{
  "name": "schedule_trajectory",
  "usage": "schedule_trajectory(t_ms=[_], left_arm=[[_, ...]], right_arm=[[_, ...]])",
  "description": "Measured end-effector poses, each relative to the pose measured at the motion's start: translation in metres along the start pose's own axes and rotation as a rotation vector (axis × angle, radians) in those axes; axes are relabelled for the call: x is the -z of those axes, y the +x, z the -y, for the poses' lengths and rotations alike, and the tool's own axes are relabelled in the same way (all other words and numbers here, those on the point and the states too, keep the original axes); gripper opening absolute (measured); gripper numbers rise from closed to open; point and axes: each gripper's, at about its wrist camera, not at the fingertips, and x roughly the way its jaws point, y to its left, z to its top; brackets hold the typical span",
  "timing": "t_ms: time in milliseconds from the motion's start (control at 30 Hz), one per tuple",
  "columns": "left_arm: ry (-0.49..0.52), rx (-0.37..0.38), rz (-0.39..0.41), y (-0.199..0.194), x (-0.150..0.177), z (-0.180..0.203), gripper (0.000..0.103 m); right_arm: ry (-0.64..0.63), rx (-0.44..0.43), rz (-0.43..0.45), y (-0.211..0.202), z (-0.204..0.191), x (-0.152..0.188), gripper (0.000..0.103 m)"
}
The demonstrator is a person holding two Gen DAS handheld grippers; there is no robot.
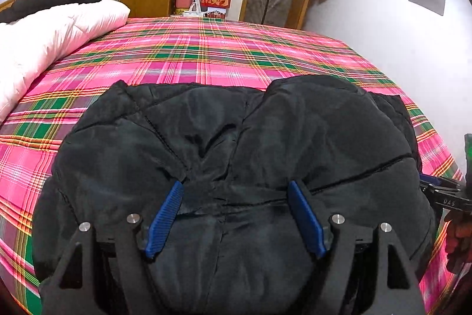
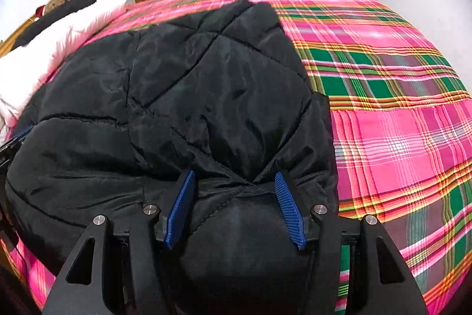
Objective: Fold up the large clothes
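A black quilted puffer jacket [image 1: 236, 138] lies in a thick folded bundle on the plaid bed. In the left wrist view my left gripper [image 1: 236, 191] stands wide with the jacket's near edge bulging up between its blue pads [image 1: 165, 220]. Creases run out from both pad tips, so the pads press on the fabric. Seen from the right wrist, the same jacket [image 2: 177, 84] fills the left and middle. My right gripper [image 2: 236, 182] is shut on its near right edge, where the fabric is pinched into a cross of creases between the pads [image 2: 287, 211].
The bed wears a pink and green plaid sheet [image 1: 221, 49], bare beyond the jacket and to its right [image 2: 398, 108]. A white duvet [image 1: 44, 37] with dark clothes on it lies at the far left. A wardrobe, boxes and a door stand behind the bed.
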Motion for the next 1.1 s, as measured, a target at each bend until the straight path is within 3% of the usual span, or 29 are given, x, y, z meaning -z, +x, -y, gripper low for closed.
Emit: schedule_trajectory(t_ms=[133, 233, 333, 467, 533, 633, 700, 800, 933, 1100], left_arm=[[-0.004, -0.024, -0.044, -0.012, -0.007, 0.002, 0.077], [0.000, -0.030, -0.028, -0.037, -0.018, -0.001, 0.076], [-0.002, -0.101, 0.031, -0.057, -0.026, -0.018, 0.076], [-0.101, -0.175, -0.037, -0.044, -0.020, -0.060, 0.076], [-0.126, -0.194, -0.075, -0.033, -0.011, -0.074, 0.077], [-0.150, -0.161, -0.086, -0.024, 0.000, -0.081, 0.079], [-0.153, -0.170, -0.096, -0.024, -0.002, -0.079, 0.078], [-0.175, -0.163, -0.095, -0.038, -0.011, -0.070, 0.075], [-0.113, -0.115, -0.023, -0.068, -0.011, -0.040, 0.075], [-0.060, -0.051, -0.027, -0.076, 0.009, -0.004, 0.075]], right_arm=[[0.023, 0.029, -0.067, -0.013, -0.001, -0.014, 0.056], [0.017, 0.013, 0.031, -0.051, -0.009, -0.021, 0.056], [0.025, -0.046, 0.126, -0.074, -0.025, -0.030, 0.056], [-0.016, -0.119, 0.109, -0.055, -0.059, -0.047, 0.056], [-0.058, -0.104, 0.068, -0.030, -0.077, -0.050, 0.056], [-0.043, -0.102, 0.020, 0.007, -0.075, -0.045, 0.058], [-0.017, -0.111, 0.011, 0.007, -0.071, -0.046, 0.058], [-0.017, -0.104, 0.029, -0.020, -0.071, -0.047, 0.058], [-0.021, -0.149, 0.101, -0.065, -0.074, -0.026, 0.058], [-0.061, -0.153, 0.098, -0.073, -0.094, 0.013, 0.058]])
